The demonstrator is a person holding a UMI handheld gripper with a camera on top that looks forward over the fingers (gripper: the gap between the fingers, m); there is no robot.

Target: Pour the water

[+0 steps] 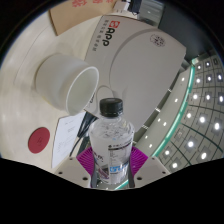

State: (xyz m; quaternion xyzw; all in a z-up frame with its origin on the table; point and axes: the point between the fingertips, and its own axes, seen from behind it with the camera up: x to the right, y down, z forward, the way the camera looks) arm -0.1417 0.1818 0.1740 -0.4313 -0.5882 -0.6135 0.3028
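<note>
One white round tabletop, red lettering near far edge. White cup lying tipped on side, mouth toward bottle, just beyond it. Clear water bottle, black cap on, upright between jaws; gripper clamped on it, purple pads against sides.

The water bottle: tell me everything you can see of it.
The water bottle is clear plastic with a black screw cap still on and a pale printed label around its lower body. It stands upright between the gripper fingers, whose purple pads press against its sides. The white cup lies just beyond it, apart from it, on the white table. Its base is hidden.
</note>
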